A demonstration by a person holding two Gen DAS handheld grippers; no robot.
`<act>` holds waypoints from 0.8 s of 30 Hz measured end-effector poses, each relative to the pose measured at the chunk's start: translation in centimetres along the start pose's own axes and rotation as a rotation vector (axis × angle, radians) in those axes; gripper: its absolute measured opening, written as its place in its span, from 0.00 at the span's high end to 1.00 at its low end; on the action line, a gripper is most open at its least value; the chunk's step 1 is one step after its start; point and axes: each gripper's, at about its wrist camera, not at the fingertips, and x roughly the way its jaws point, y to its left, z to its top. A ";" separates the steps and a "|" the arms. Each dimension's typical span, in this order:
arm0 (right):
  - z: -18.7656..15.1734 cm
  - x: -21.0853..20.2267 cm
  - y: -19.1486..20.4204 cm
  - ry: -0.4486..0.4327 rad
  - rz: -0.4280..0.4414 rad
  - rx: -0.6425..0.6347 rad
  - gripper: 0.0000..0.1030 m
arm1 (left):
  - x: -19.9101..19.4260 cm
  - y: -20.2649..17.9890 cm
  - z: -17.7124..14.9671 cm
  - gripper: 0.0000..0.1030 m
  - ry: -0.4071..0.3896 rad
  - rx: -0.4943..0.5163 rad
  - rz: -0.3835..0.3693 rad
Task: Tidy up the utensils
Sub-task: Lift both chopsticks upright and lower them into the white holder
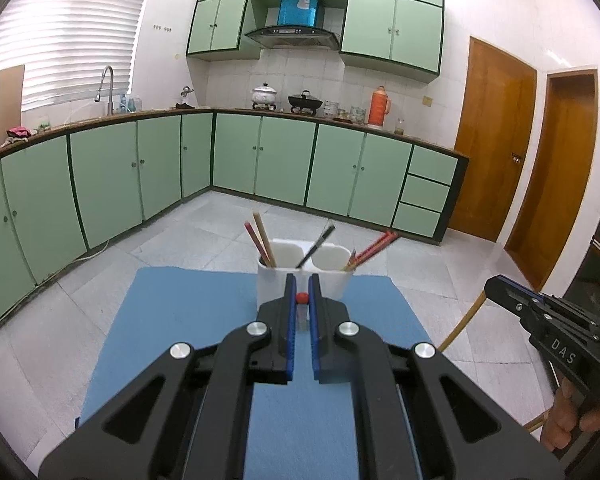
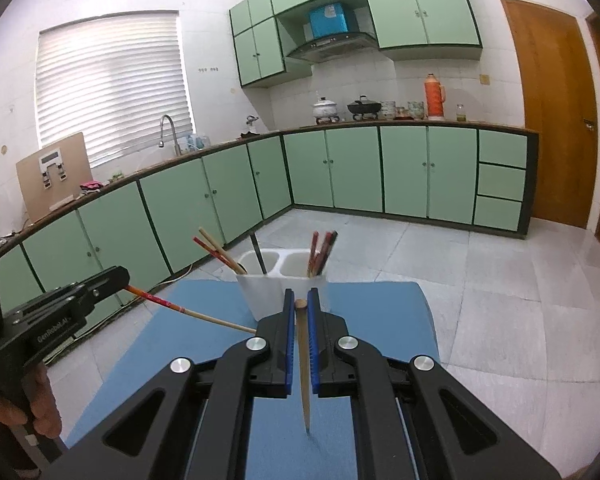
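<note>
The right tongs (image 2: 301,308) pinch a plain tapered wooden chopstick (image 2: 305,380) near-upright, tip down, while the left tongs (image 1: 301,292) pinch a red-patterned wooden chopstick (image 2: 188,312) crosswise.

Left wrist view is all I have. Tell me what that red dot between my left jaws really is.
Observer: The right wrist view shows it side-on. The left gripper is shut on a red-patterned chopstick that turns to pale wood toward its tip.
Operator: Now report the right gripper's load.
Observer: The right gripper is shut on a plain wooden chopstick, with its thin end pointing down at the blue mat.
Operator: Say where the pale tip ends.
Observer: It ends right beside the right gripper's black body. I cannot tell whether they touch.
</note>
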 end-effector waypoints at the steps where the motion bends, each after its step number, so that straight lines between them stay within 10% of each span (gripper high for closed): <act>1: 0.3 0.0 0.0 -0.003 0.006 -0.001 0.94 | -0.2 0.2 0.4 0.95 -0.009 -0.001 -0.001; 15: 8.4 0.4 1.8 -0.167 0.055 -0.040 0.94 | -1.6 0.6 7.2 0.95 -0.190 0.002 0.020; 24: 13.4 3.6 2.2 -0.245 0.038 -0.036 0.94 | 2.8 0.1 10.3 0.95 -0.098 0.030 0.010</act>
